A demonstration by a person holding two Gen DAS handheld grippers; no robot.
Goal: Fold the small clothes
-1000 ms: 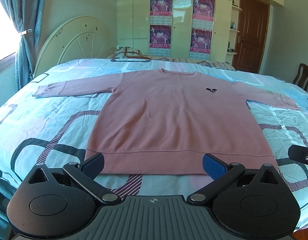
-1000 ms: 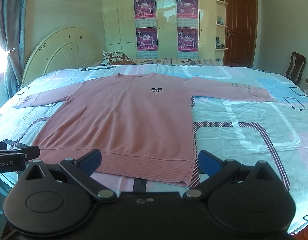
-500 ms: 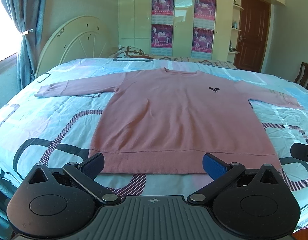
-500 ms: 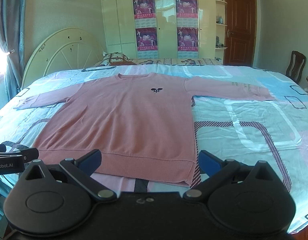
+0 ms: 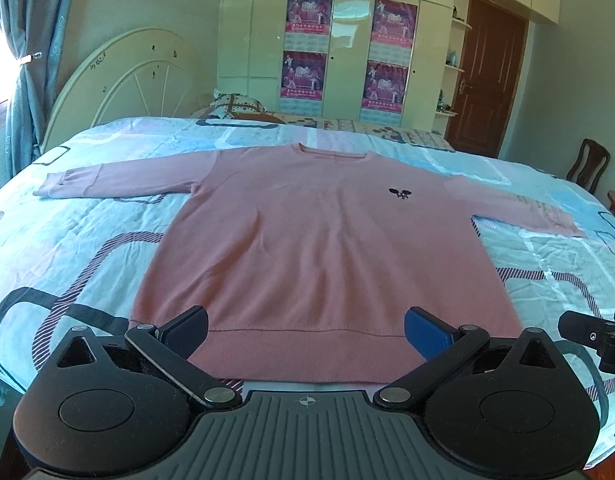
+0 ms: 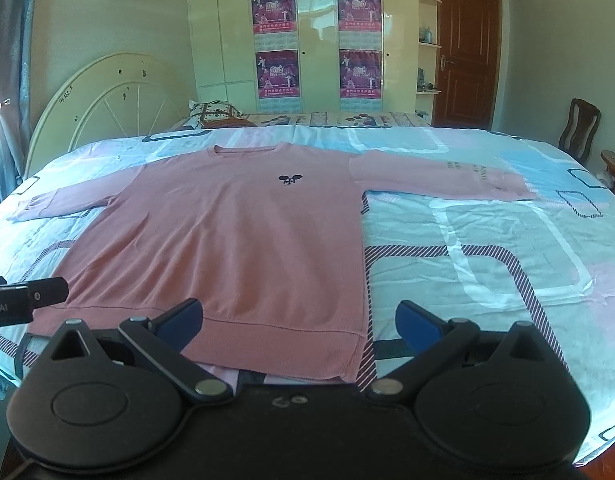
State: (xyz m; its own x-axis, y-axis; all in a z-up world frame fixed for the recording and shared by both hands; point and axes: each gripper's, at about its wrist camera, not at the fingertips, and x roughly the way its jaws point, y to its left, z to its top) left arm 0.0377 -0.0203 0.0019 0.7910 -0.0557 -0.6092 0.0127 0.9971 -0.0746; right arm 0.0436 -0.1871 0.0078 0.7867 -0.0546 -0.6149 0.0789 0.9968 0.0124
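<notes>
- Pink knit was what we had before us: a long-sleeved sweater (image 5: 319, 248) lay flat and face up on the bed, both sleeves spread out to the sides, neckline toward the headboard and ribbed hem toward us.
- A small dark emblem (image 6: 290, 179) sat on its chest, and we could make out dark lettering near the cuff of the sleeve on our right, too small to read.
- Our left gripper (image 5: 305, 328) hung just past the hem, its blue-padded fingers (image 5: 425, 331) held wide apart and gripping nothing; the hem's middle stretch showed between them.
- Whether those fingers touched the cloth we could not tell.
- Our right gripper (image 6: 297, 322) hung at the hem's right-hand corner, likewise spread wide and empty; its left finger overlapped the ribbing in view, while its right finger stood over bare bedding beside the garment.
- In each wrist view the tip of the other gripper showed at the frame's edge, so we held the two side by side along the near edge of the sweater.
- The bedspread (image 6: 487, 248) under it was pale blue and pink with looping striped outlines.
- Beyond stood a cream arched headboard (image 5: 123, 80), a patterned pillow (image 6: 213, 112), a tall cream wardrobe (image 5: 347, 40) with four posters, a brown door (image 6: 465, 56), and a wooden chair (image 6: 581, 128) at the far right.
</notes>
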